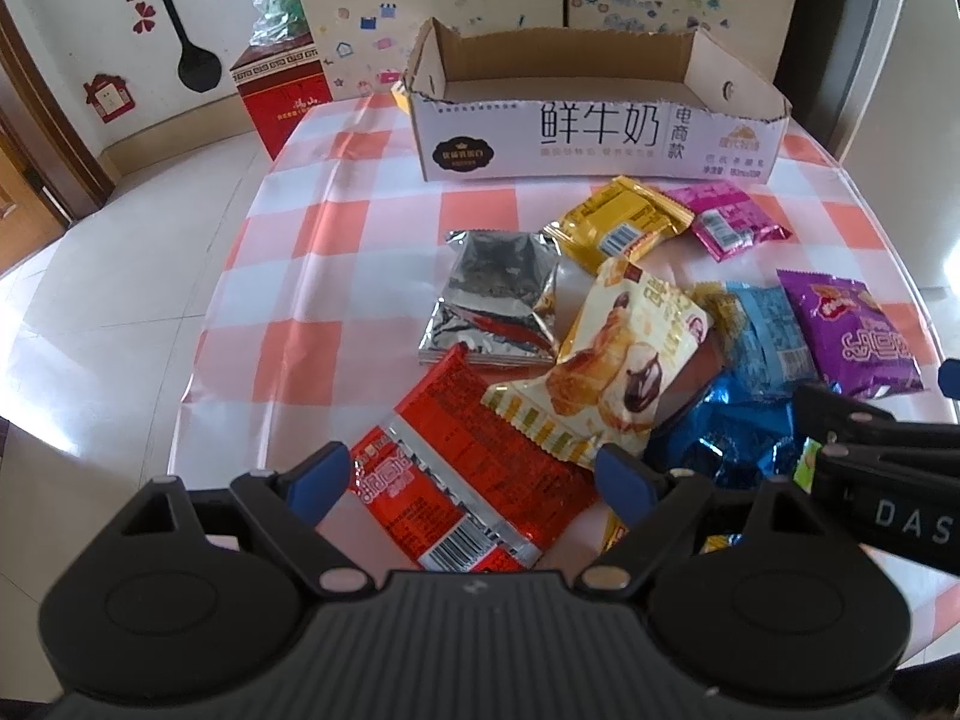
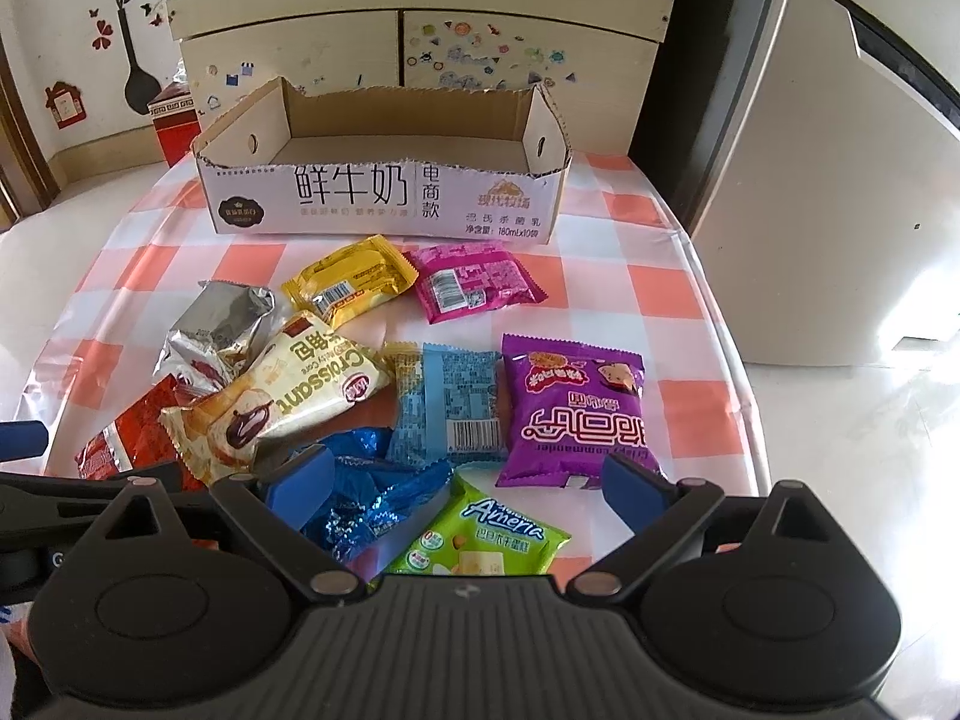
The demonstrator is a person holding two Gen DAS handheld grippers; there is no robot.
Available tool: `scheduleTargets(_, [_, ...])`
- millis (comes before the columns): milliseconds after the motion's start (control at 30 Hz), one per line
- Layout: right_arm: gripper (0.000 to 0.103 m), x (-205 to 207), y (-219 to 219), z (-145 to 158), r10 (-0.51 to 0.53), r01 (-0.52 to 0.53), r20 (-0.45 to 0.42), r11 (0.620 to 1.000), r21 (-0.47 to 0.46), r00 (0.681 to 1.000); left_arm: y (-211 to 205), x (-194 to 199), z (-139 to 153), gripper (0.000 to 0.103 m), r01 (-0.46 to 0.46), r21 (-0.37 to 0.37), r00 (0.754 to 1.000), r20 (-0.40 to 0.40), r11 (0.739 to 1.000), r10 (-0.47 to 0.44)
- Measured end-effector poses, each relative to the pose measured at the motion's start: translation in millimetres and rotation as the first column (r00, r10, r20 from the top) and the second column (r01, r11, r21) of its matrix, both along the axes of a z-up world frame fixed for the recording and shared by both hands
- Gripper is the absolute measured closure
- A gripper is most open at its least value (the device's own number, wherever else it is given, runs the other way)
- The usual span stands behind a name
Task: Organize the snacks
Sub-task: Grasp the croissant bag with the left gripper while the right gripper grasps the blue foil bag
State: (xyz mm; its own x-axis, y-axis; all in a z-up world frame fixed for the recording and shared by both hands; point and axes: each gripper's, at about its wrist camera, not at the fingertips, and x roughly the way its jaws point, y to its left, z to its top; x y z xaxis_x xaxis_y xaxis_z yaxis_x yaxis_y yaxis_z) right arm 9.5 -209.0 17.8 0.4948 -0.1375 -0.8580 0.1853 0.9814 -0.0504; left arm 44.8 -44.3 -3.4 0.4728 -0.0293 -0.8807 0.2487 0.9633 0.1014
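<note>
Stock on checked tablecloth (image 2: 654, 294): snack packets heaped before the cut-down milk carton (image 2: 384, 192). My left gripper (image 1: 471, 483), jaws spread wide, straddles the red packet (image 1: 462, 468), nothing held. My right gripper (image 2: 468, 489), jaws likewise apart, hangs over the green packet (image 2: 480, 540) and blue foil packet (image 2: 366, 504). Purple packet (image 2: 576, 408) just beyond.

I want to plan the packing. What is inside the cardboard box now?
The cardboard box looks empty: only its bare brown floor and walls show. Its front wall hides the nearest strip of floor.
</note>
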Motion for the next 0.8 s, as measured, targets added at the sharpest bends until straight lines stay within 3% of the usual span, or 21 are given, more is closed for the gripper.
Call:
scheduleTargets(233, [0.005, -5, -6, -1, 0.008, -0.008, -0.004, 0.999, 0.046, 1.0, 4, -2, -1, 0.007, -0.005, -0.036, 1.0, -0.025, 0.999, 0.004])
scheduleTargets(333, [0.005, -6, -13, 1, -0.001, 0.0, 0.01, 0.998, 0.068, 1.0, 11, -1, 2, 0.005, -0.009, -0.09, 1.0, -0.027, 0.996, 0.007])
scheduleTargets(500, [0.008, -11, -38, 12, -0.066, 0.058, 0.05, 0.988, 0.141, 0.997, 16, -4, 14, 0.007, 0.039, -0.015, 0.996, 0.085, 0.999, -0.037])
scheduleTargets(733, [0.014, -22, -60, 8, -0.108, 0.096, 0.02, 0.939, 0.329, 0.994, 47, 30, 17, 0.01, -0.038, -0.192, 0.995, -0.097, 0.981, 0.02])
scheduleTargets(800, [0.016, -22, -60, 5, -0.108, 0.099, 0.003, 0.922, 0.374, 0.994, 45, 36, 18, 0.01, -0.027, -0.202, 0.995, -0.104, 0.979, 0.006])
